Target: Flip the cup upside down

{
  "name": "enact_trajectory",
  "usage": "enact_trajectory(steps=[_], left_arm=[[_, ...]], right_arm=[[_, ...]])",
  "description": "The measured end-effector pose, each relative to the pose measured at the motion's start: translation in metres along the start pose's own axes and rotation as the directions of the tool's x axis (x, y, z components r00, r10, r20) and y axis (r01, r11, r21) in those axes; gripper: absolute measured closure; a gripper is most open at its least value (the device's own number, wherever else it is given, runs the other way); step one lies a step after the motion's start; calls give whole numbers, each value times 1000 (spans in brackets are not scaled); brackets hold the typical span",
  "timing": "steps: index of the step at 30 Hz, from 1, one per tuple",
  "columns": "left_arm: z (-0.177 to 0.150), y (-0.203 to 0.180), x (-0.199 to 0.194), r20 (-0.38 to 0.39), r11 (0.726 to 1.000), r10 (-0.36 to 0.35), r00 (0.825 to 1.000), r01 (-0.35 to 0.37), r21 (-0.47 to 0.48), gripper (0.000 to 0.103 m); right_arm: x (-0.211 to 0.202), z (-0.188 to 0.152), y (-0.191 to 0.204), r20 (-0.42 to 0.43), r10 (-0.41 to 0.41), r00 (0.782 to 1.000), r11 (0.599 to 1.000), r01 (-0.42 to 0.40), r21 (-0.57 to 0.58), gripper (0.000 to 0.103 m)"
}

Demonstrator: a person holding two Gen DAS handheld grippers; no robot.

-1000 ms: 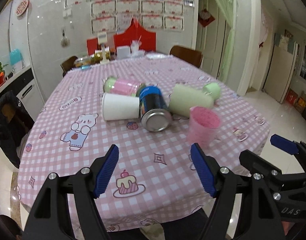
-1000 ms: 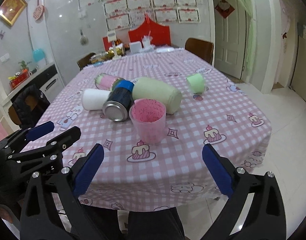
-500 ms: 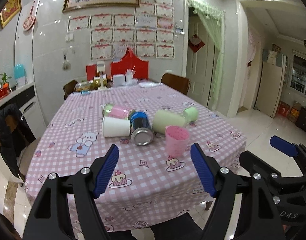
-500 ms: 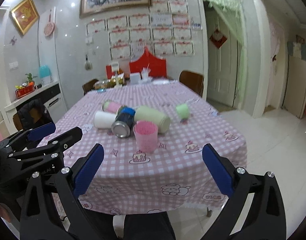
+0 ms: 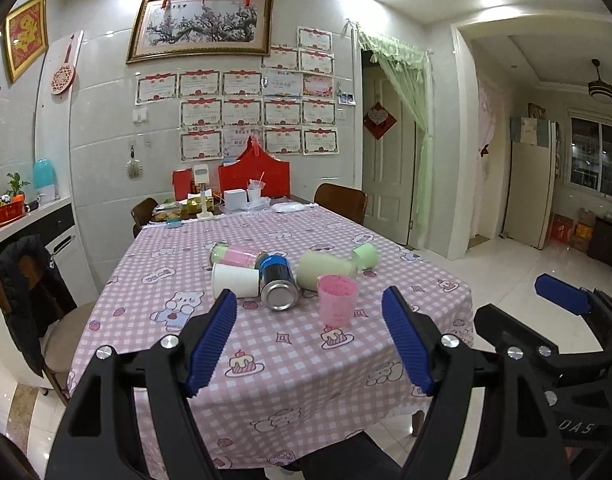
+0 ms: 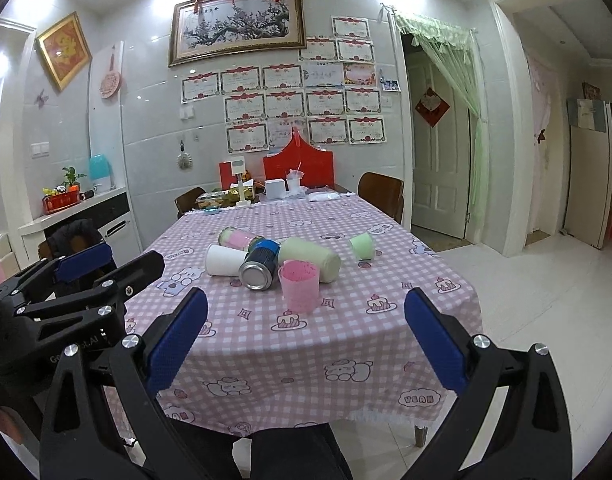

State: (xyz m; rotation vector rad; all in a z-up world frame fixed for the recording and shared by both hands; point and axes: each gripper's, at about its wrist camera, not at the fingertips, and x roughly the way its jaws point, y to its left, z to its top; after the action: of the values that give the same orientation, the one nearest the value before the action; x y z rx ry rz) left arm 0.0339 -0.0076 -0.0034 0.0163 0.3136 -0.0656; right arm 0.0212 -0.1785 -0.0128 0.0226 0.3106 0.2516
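Near side: I see bare tablecloth between the table edge and the pink cup, open for approach.
Cup's left: a tin can lies just beside it, so it is tight there.
Behind cup: a pale green tumbler lies close.
Cup's right: bare cloth; a small green cup lies well apart, farther back.
Far left: a white cup and a pink jar crowd the can.

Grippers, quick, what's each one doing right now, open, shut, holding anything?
Left gripper: open, holding nothing, short of the table.
Right gripper: open, holding nothing; the pink cup stands upright, untouched.
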Motion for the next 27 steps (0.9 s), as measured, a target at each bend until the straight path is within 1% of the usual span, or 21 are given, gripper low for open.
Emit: enact_trajectory(steps=[7, 9, 12, 16, 18, 22, 24, 25, 27], left_arm=[[-7, 8, -17, 11, 999, 8, 1000, -8, -41, 29], [-10, 9, -22, 23, 999, 7, 1000, -6, -40, 29], [-13, 10, -28, 27, 999, 29, 999, -28, -35, 28], [-14, 9, -35, 38, 1000, 6, 999, -5, -31, 28], [-15, 10, -38, 45, 999, 15, 999, -14, -36, 28], [-16, 11, -45, 55, 999, 7, 998, -5, -37, 27], [-17, 13, -47, 61, 999, 4, 998, -2, -40, 19], [-17, 13, -48, 67, 999, 3, 998, 0, -42, 18], [-17, 11, -49, 69, 999, 5, 998, -3, -41, 18]], right_arm=[[-11, -3, 8, 7, 22, 1000, 1000, -22, -1, 8], [-14, -2, 8, 11, 26, 1000, 1000, -26, 10, 8], [-19, -1, 11, 20, 24, 999, 1000, -25, 15, 8], [-30, -2, 8, 45, 20, 999, 999, -22, 34, 8], [-35, -3, 8, 61, 18, 998, 999, -21, 34, 8], [-43, -5, 9, 83, 17, 996, 999, -19, 27, 8], [-44, -5, 9, 90, 18, 996, 999, -21, 27, 8], [-44, -6, 9, 91, 18, 996, 999, -21, 28, 8], [-44, -6, 9, 93, 18, 996, 999, -21, 27, 8]])
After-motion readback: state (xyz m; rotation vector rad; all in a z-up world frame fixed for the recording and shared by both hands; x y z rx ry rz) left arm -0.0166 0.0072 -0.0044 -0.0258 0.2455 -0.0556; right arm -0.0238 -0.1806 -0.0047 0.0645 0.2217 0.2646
